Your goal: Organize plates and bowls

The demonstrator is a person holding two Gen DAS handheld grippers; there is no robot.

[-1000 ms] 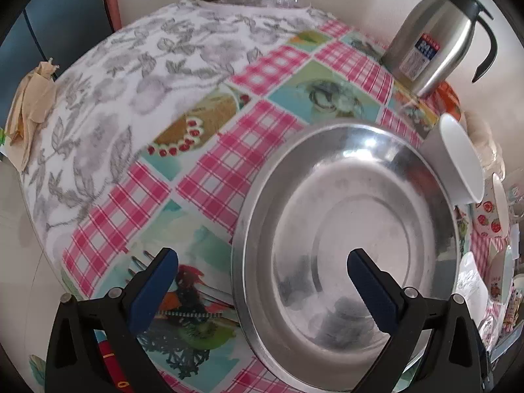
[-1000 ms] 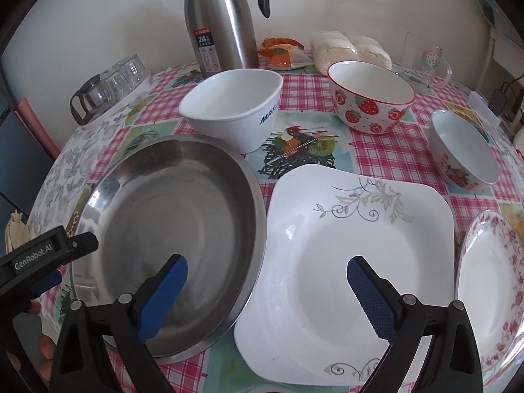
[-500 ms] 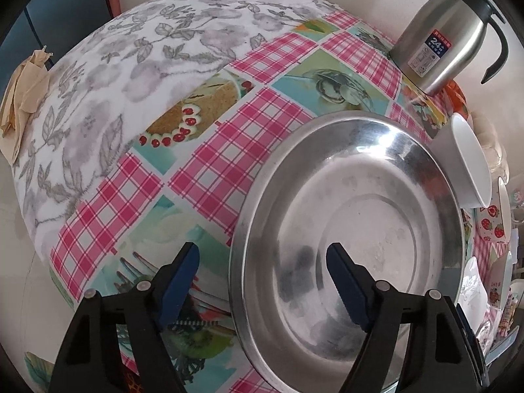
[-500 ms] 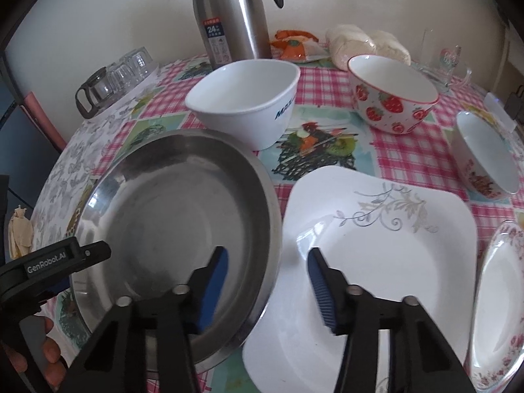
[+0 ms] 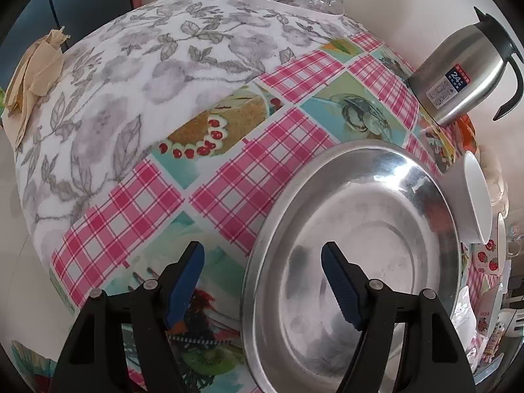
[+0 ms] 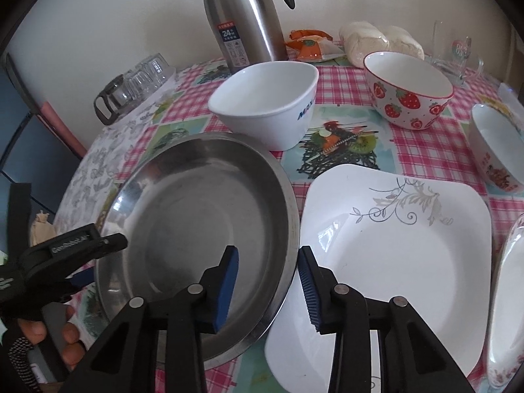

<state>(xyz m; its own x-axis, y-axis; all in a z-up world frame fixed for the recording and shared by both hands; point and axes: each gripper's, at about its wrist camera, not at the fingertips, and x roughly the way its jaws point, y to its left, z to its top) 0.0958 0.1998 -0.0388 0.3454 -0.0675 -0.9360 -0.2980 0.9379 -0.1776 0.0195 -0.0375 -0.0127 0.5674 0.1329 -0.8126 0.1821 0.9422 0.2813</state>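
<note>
Hand-held grippers (image 6: 268, 281) closing, round shiny steel plate (image 6: 196, 203)

Since the earlier pictures, the right gripper (image 6: 269, 284) has been narrowed from wide apart and is closing astride the right rim of the steel plate (image 6: 183, 216). The left gripper (image 5: 262, 290) has likewise been narrowed, closing over the plate's left rim, lower centre of frame.

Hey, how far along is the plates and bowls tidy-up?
Nothing looks stacked yet. In hand: the right gripper and left gripper are both closing over opposite rims of the steel plate. Left: the square white plate, white bowl and strawberry bowl sit separately.
</note>
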